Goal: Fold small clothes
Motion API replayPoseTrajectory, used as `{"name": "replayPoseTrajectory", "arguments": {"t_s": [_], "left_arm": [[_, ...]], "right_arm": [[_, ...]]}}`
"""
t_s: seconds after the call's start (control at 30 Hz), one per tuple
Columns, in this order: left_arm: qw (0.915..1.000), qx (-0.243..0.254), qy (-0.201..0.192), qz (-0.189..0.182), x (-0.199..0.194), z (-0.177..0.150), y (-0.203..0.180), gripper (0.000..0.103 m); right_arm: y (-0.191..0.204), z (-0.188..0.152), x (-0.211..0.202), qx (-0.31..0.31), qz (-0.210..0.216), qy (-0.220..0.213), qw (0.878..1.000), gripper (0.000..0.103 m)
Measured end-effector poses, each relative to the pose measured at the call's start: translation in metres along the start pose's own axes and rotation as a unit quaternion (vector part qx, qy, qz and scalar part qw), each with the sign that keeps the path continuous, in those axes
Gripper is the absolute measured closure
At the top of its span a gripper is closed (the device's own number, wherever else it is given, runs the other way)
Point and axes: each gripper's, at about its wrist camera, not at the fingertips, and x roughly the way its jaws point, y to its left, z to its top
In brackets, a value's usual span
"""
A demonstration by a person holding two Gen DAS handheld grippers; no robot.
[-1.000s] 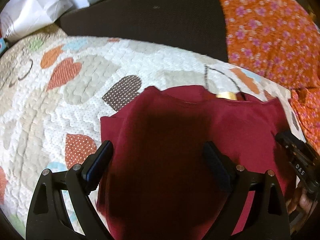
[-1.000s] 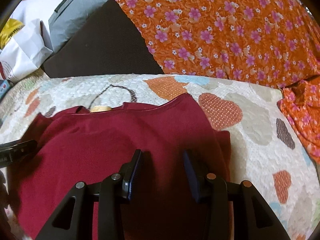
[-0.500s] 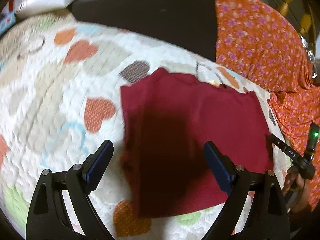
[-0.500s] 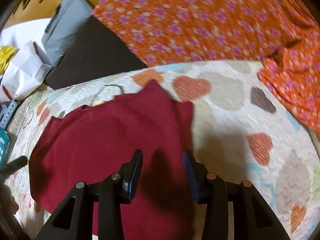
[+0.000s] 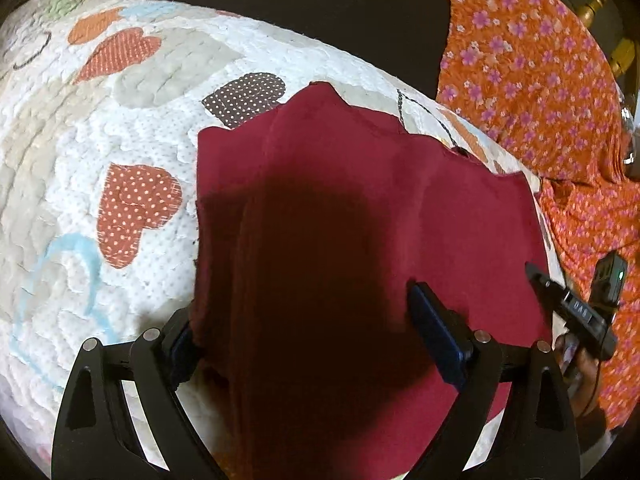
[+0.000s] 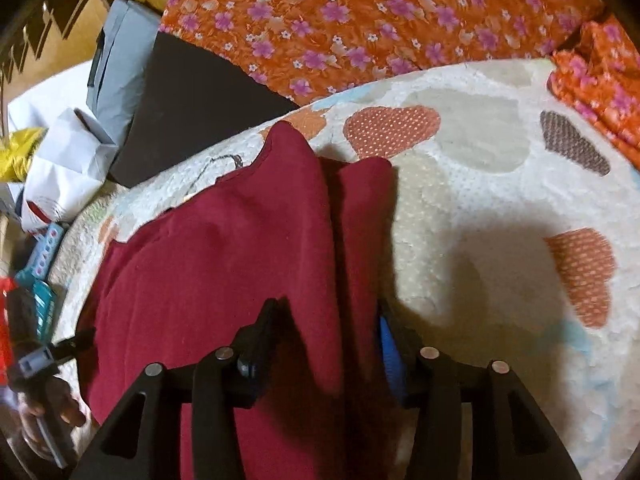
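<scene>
A dark red small shirt (image 5: 360, 208) lies on the heart-patterned quilt (image 5: 120, 140). My left gripper (image 5: 312, 328) is open wide, its fingers on either side of the shirt's near left edge, and the left finger is partly hidden under the cloth. My right gripper (image 6: 324, 336) is open around the shirt's (image 6: 224, 260) right edge, where the cloth forms a raised fold; its right finger (image 6: 386, 340) is partly behind the cloth. The right gripper also shows in the left wrist view (image 5: 568, 308).
Orange floral fabric (image 6: 360, 20) lies beyond and right of the quilt (image 6: 500, 200). A dark cushion (image 6: 192, 96), a grey bag (image 6: 116, 60) and white bags (image 6: 60, 152) lie at the far left. Teal packets (image 6: 42, 264) lie at the left edge.
Both grippers dropped from above the shirt down to its near edges. The cloth's left and right edges now sit between the fingers, and the right side has bunched into a fold.
</scene>
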Motion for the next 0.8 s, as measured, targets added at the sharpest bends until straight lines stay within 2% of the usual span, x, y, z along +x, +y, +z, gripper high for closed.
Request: {"name": "replayPoseTrajectory", "arguments": {"t_s": [0.07, 0.17, 0.33, 0.37, 0.43, 0.5, 0.53, 0.57, 0.63, 0.7, 0.8], "left_arm": [[1.0, -0.004, 0.001, -0.001, 0.001, 0.001, 0.001, 0.01], [1.0, -0.001, -0.002, -0.001, 0.001, 0.0, 0.002, 0.01], [1.0, 0.005, -0.007, 0.005, 0.003, 0.0, 0.0, 0.009], [0.9999, 0.007, -0.008, 0.007, 0.003, -0.001, -0.001, 0.009], [0.9999, 0.01, -0.009, 0.008, 0.003, -0.001, -0.003, 0.011], [0.9998, 0.016, -0.009, 0.006, 0.001, -0.001, -0.005, 0.021], [0.9997, 0.022, -0.009, 0.008, -0.002, -0.002, -0.006, 0.033], [0.9995, 0.028, -0.008, 0.005, -0.006, -0.002, -0.009, 0.046], [0.9995, 0.031, -0.004, -0.009, -0.015, -0.003, -0.013, 0.059], [0.999, 0.037, 0.004, -0.026, -0.026, -0.006, -0.018, 0.06], [0.9978, 0.058, 0.021, -0.026, -0.029, -0.013, -0.031, 0.061]], "right_arm": [[0.003, -0.002, 0.001, -0.005, -0.004, -0.004, 1.0, 0.053], [0.014, 0.0, 0.002, -0.029, -0.032, -0.002, 0.999, 0.053], [0.023, -0.001, 0.0, -0.032, -0.065, -0.002, 0.997, 0.054], [0.024, -0.002, -0.001, -0.036, -0.067, -0.006, 0.997, 0.055], [0.028, -0.004, -0.004, -0.049, -0.072, -0.013, 0.996, 0.067], [0.029, -0.005, -0.011, -0.055, -0.072, -0.021, 0.996, 0.079], [0.028, -0.004, -0.017, -0.052, -0.063, -0.025, 0.996, 0.082], [0.027, -0.004, -0.024, -0.043, -0.051, -0.028, 0.997, 0.083], [0.028, -0.003, -0.043, -0.035, -0.028, -0.037, 0.998, 0.085], [0.034, -0.004, -0.064, -0.041, -0.016, -0.045, 0.998, 0.085], [0.042, -0.014, -0.102, -0.062, -0.021, -0.057, 0.996, 0.085]]}}
